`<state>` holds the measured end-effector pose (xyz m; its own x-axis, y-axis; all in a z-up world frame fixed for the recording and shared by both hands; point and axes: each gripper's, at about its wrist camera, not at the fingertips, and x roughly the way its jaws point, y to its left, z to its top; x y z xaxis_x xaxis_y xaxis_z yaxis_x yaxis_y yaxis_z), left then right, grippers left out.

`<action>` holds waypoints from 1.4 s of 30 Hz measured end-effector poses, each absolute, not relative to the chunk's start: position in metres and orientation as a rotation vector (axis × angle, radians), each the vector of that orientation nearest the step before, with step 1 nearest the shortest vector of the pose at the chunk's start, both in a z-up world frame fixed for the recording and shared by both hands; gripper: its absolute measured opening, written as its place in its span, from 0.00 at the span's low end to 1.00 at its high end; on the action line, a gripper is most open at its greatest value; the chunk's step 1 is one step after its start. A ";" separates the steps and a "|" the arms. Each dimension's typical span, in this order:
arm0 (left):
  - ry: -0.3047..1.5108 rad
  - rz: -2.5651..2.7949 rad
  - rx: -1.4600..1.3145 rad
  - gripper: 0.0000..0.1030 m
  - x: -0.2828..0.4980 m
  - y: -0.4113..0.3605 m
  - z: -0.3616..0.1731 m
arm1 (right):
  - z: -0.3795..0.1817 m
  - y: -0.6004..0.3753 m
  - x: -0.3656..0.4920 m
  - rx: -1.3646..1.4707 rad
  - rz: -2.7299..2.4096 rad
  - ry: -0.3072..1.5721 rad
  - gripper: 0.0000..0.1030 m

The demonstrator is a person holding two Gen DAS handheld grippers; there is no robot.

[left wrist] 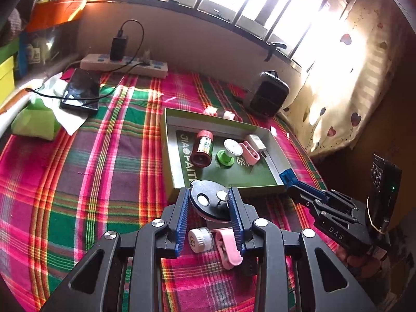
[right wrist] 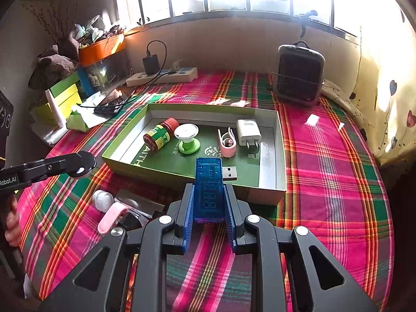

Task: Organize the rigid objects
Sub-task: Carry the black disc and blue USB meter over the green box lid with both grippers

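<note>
cloth (right wrist: 325, 156): plaid, magenta/pink, green, purple with orange-yellow lines
tray (right wrist: 279, 140): olive-green outer walls, pale grey inner walls, dark green floor with white lettering
jar (right wrist: 160, 136): red lid, green-yellow label
spool (right wrist: 188, 137): white top, bright green base
clip (right wrist: 226, 143) in tray: pink; second pink clip (right wrist: 111, 218) on the cloth
charger (right wrist: 248, 131): white
USB meter (right wrist: 209, 187): translucent blue, silver plug
round mount (left wrist: 209, 200): black, white spots
both grippers: black frames, blue ribbed pads (right wrist: 188, 215)
curtain (right wrist: 384, 83): cream with red and dark hearts
heater (right wrist: 300, 74): black, grey rim
power strip (right wrist: 162, 77): cream, blue sockets
</note>
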<state>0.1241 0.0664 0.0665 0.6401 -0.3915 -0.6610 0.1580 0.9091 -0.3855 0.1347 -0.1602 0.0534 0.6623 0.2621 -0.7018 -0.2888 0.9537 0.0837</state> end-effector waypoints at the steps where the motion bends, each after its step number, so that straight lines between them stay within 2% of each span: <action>1: 0.816 -0.319 -0.306 0.28 0.128 0.067 0.068 | 0.053 -0.160 0.137 -0.037 0.312 0.788 0.22; 21: 0.828 -0.342 -0.285 0.28 0.201 0.056 0.070 | 0.042 -0.155 0.190 -0.027 0.318 0.836 0.22; 42: 0.894 -0.308 -0.286 0.28 0.256 0.053 0.042 | 0.026 -0.145 0.218 -0.022 0.336 0.890 0.22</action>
<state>0.2564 0.0535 0.0422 0.5883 -0.3783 -0.7147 0.1430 0.9185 -0.3685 0.2183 -0.1454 0.0260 0.5807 0.2783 -0.7651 -0.2968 0.9474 0.1193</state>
